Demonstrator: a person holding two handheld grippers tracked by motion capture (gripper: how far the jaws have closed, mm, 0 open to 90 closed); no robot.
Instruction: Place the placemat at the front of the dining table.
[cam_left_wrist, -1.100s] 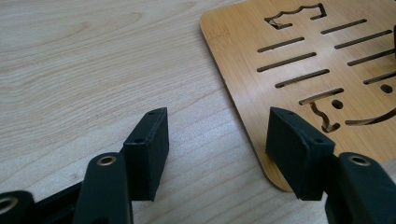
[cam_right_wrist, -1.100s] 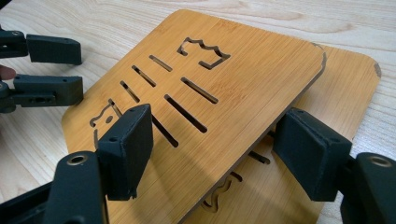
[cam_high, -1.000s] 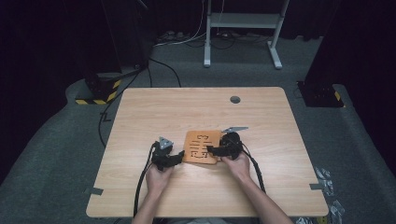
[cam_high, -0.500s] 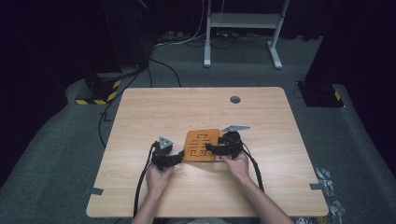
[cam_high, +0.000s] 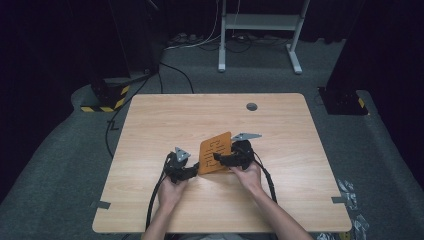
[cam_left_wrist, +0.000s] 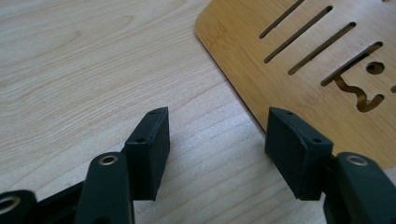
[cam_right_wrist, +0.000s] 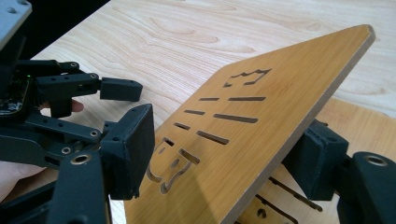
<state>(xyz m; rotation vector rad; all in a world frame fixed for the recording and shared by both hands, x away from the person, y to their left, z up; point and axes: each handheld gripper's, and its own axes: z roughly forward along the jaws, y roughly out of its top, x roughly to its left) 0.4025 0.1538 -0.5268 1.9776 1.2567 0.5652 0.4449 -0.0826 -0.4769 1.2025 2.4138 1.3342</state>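
**A:** What have you got?

**B:** My right gripper (cam_right_wrist: 224, 154) is clamped across the board (cam_right_wrist: 280, 93), with one pad on its slotted face and the other underneath. The board is tipped up, far edge high, over the table (cam_high: 200, 115) on my side.

**A:** And the other one?

**B:** My left gripper (cam_left_wrist: 217, 140) has its jaws apart with nothing between them. It sits low over the table, just beside the lower board (cam_right_wrist: 280, 205). I think that is a second slotted sheet lying flat under the first, though from the right I see only a sliver of it.

**A:** So how do you lift well?

**B:** Slowly, I'd say, and by pivoting. My grip sits near one edge, so the sheet could swing or slip. I'd squeeze firmly and hold the wrist steady. I'd peel it up rather than drag it, so it doesn't shove the lower board. The left can pin that one if it shifts.
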